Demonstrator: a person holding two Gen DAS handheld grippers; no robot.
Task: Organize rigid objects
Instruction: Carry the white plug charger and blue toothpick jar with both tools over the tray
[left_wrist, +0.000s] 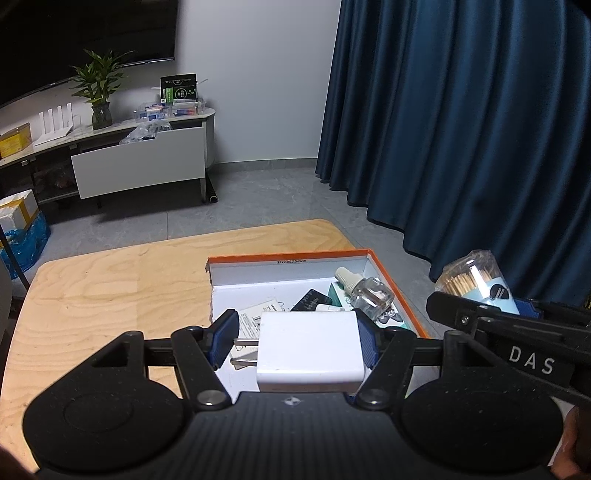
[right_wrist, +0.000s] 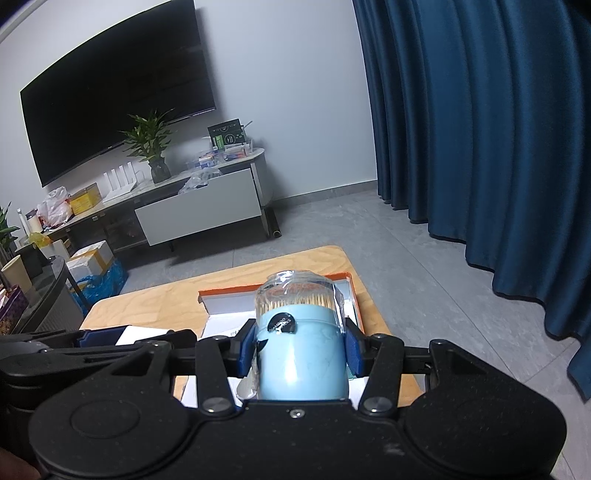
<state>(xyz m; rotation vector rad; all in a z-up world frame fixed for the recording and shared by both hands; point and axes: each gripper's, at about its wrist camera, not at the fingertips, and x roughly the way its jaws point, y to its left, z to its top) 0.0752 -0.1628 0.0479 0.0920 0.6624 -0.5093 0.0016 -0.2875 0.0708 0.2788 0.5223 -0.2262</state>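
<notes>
Your left fingers (left_wrist: 224, 338) clamp the charger (left_wrist: 310, 350), prongs toward the left finger. Beyond the fingertips the box (left_wrist: 291, 258) sits on the desk (left_wrist: 110, 288), holding a bottle (left_wrist: 369, 291). Right of them: the toothpick jar (left_wrist: 472, 280).

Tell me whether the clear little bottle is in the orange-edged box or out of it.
In. The clear glass bottle with a cream cap lies tipped inside the orange-edged cardboard box, on top of cards there.

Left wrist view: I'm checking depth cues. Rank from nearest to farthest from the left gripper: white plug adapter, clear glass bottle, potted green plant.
1. White plug adapter: clamped in the left gripper.
2. Clear glass bottle: ahead, inside the orange-rimmed box.
3. Potted green plant: far left, on the TV cabinet.
</notes>
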